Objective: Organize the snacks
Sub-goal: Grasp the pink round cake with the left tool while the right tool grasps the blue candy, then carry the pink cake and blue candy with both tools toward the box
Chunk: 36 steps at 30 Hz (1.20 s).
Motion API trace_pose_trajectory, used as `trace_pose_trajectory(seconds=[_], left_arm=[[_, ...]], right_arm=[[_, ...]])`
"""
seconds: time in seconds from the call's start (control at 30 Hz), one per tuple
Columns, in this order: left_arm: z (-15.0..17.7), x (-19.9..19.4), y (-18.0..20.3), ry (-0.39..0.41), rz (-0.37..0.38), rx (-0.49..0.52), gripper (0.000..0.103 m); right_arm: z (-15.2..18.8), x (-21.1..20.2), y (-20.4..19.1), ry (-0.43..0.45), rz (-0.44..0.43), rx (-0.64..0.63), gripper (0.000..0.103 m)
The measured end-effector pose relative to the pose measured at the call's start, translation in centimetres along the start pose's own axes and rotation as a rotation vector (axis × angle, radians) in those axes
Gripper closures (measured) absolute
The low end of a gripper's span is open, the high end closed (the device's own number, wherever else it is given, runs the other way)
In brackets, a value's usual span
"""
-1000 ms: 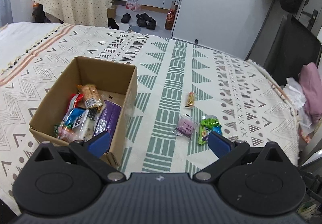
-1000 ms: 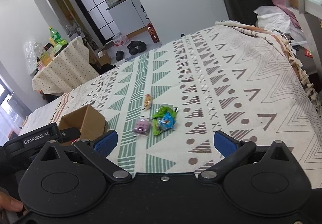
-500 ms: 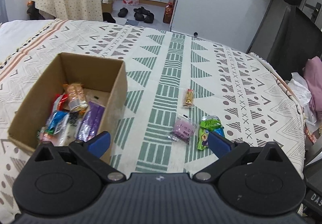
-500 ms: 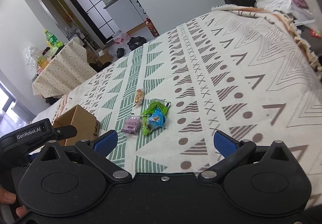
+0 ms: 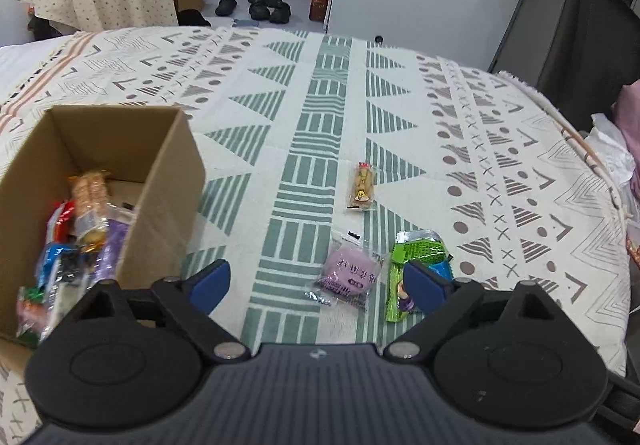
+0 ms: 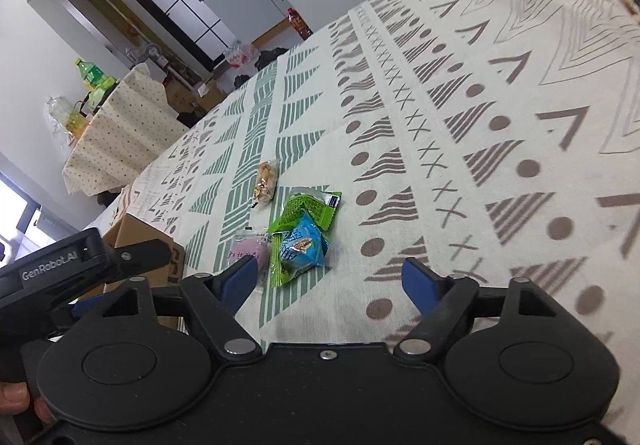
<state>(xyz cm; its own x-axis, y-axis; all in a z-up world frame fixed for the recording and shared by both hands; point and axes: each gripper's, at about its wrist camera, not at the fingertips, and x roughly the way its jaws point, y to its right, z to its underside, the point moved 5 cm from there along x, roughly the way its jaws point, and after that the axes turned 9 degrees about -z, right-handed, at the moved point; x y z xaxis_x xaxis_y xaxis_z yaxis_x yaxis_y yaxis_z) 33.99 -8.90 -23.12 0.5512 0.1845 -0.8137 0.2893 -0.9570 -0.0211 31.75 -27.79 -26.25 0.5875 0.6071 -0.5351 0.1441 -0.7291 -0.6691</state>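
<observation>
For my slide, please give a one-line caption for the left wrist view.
Left gripper, closing, above a purple snack beside the cardboard box.

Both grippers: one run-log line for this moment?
left gripper: closing, empty | right gripper: closing, empty | loose snacks: purple packet, blue packet | box: part-filled

Left gripper point(image 5: 316, 283) angled steeply downward, jaws apart and closing, nothing pressed between the blue pads point(image 5: 210, 285). Right gripper point(image 6: 330, 281) tilted downward less steeply, jaws apart and closing, gripping nothing. Fingertips of a hand point(image 6: 16, 401) showed at near left
</observation>
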Motion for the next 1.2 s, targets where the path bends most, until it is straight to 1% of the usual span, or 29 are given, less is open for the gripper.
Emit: trace_pose_trajectory(seconds=[0.13, 0.23, 0.3, 0.43, 0.53, 0.63, 0.7, 0.73, 0.8, 0.87, 0.97, 1.1, 1.2], left_arm=[[0.1, 2.0, 0.6, -0.026, 0.011, 0.026, 0.016], [0.0, 3.4, 0.9, -0.051, 0.021, 0.025, 0.024], [0.0, 4.2, 0.9, -0.063, 0.030, 0.025, 0.028], [0.3, 5.5, 1.0, -0.090, 0.048, 0.019, 0.036], [0.3, 6.0, 1.3, -0.094, 0.058, 0.025, 0.037], [0.5, 6.4, 1.9, -0.099, 0.082, 0.039, 0.037], [0.8, 6.6, 2.0, -0.107, 0.094, 0.032, 0.037], [0.9, 6.6, 2.2, -0.111, 0.093, 0.043, 0.037], [1.1, 6.6, 2.3, -0.104, 0.083, 0.061, 0.040], [1.2, 6.5, 2.3, -0.102, 0.075, 0.061, 0.052], [1.2, 6.3, 1.9, -0.097, 0.073, 0.040, 0.061], [1.3, 5.3, 1.2, -0.072, 0.041, -0.010, 0.064], [1.5, 3.9, 1.2, -0.049, 0.060, -0.028, 0.064]], right_arm=[[-0.6, 1.5, 0.1, -0.001, -0.017, 0.009, 0.028], [-1.1, 2.7, 0.0, -0.003, -0.031, 0.009, 0.029], [-1.3, 3.5, 0.0, -0.007, -0.027, 0.002, 0.033], [-1.4, 4.7, 0.2, -0.023, -0.023, -0.005, 0.037], [-1.1, 5.2, 0.0, -0.035, -0.011, -0.039, 0.042], [-0.8, 5.5, -0.3, -0.050, 0.008, -0.089, 0.055], [-0.8, 5.6, -0.3, -0.059, -0.015, -0.087, 0.075], [-0.8, 5.7, -0.3, -0.069, -0.031, -0.070, 0.076], [-0.7, 5.5, -0.1, -0.069, -0.024, -0.065, 0.077], [-0.7, 5.3, -0.1, -0.066, -0.019, -0.064, 0.077], [-0.6, 5.0, -0.2, -0.063, -0.006, -0.072, 0.077], [-0.3, 4.4, -0.4, -0.053, 0.018, -0.084, 0.077], [-0.3, 3.8, 0.0, -0.036, 0.025, -0.054, 0.078]])
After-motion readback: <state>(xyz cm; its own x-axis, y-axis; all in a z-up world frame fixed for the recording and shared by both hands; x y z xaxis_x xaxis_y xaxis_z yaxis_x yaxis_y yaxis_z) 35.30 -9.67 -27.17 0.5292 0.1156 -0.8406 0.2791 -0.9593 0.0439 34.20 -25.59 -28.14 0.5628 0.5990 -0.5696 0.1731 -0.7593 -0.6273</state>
